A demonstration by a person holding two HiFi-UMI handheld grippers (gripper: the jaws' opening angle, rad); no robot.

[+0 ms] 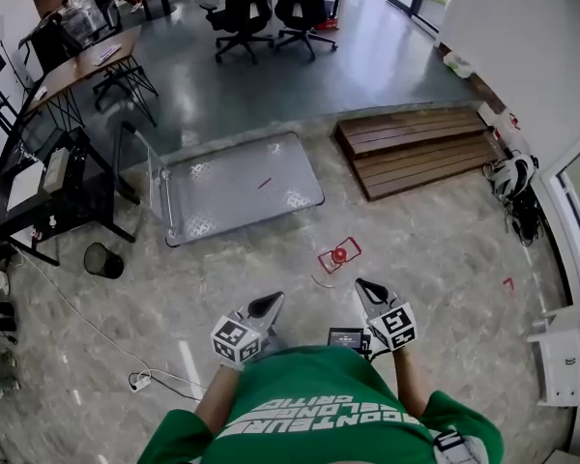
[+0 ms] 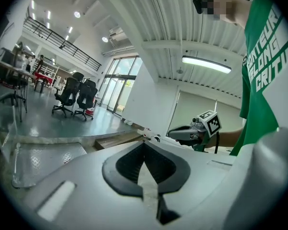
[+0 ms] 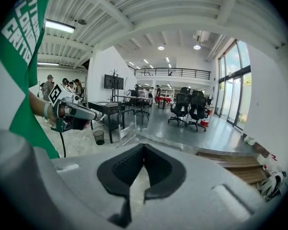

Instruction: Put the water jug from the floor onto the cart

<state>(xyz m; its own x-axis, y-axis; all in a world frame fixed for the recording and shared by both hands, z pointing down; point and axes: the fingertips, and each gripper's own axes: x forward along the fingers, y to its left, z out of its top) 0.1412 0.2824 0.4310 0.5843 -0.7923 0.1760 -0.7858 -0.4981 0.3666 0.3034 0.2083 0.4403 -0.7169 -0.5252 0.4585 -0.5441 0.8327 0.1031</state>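
Both grippers empty and carried close to the body, nothing picked up yet

The left gripper (image 1: 269,304) and right gripper (image 1: 369,290) are each pressed together with nothing between the jaws, pointing out over the floor (image 1: 435,249), probably because no grasp is due until the person is nearer. The cart (image 1: 237,187) stands farther off to the left with its deck bare, which suits it as the place to set the load. The water jug is hard to make out: the likeliest sign is a small red round cap (image 1: 339,254) inside a red outline on the floor just beyond the grippers, its body too unclear from above to confirm. Neither gripper view shows it, since each gripper's own body blocks the floor below, and the green shirt (image 1: 319,404) covers most of both arms
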